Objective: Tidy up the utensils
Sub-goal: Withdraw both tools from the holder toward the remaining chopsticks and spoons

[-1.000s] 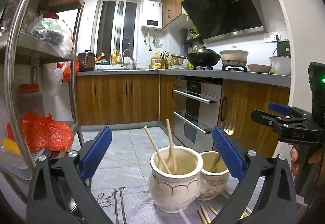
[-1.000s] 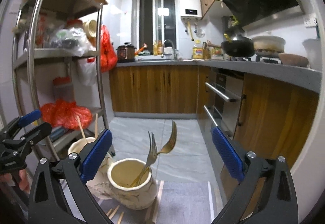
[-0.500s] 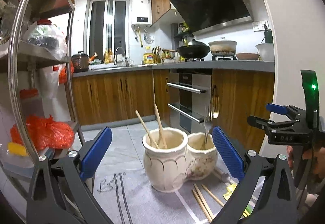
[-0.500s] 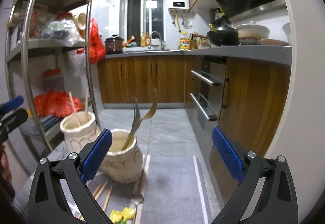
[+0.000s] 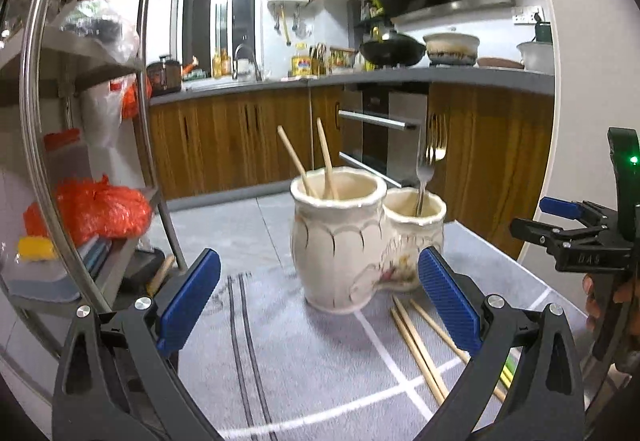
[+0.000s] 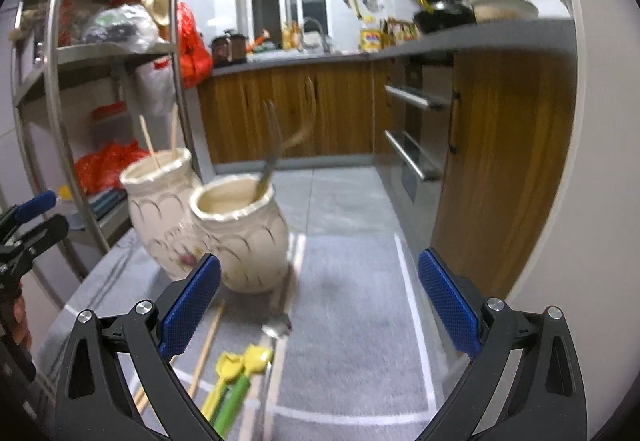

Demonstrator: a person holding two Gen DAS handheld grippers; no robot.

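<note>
A cream ceramic double jar stands on a grey mat. Its taller jar (image 5: 336, 237) (image 6: 160, 209) holds two wooden chopsticks (image 5: 308, 161). The shorter jar (image 5: 416, 237) (image 6: 240, 229) holds a metal fork (image 5: 428, 157) (image 6: 272, 149) and a spoon. Loose chopsticks (image 5: 424, 345) (image 6: 208, 341) lie on the mat beside the jars, along with a metal spoon (image 6: 278, 325) and two green-handled utensils with yellow ends (image 6: 236, 381). My left gripper (image 5: 320, 301) is open in front of the jars, holding nothing. My right gripper (image 6: 320, 301) is open above the mat, right of the jars, holding nothing.
The grey mat (image 5: 304, 361) (image 6: 352, 313) has white lines and covers a table. A steel shelf rack (image 5: 36, 145) (image 6: 52, 113) with bags stands on the left. Wooden kitchen cabinets (image 5: 240, 145) and an oven (image 6: 416, 137) lie beyond. A white wall (image 6: 576, 201) borders the right.
Both grippers have tilted downward and drawn back from the jars. More of the mat, the loose chopsticks and the green-handled utensils have come into view.
</note>
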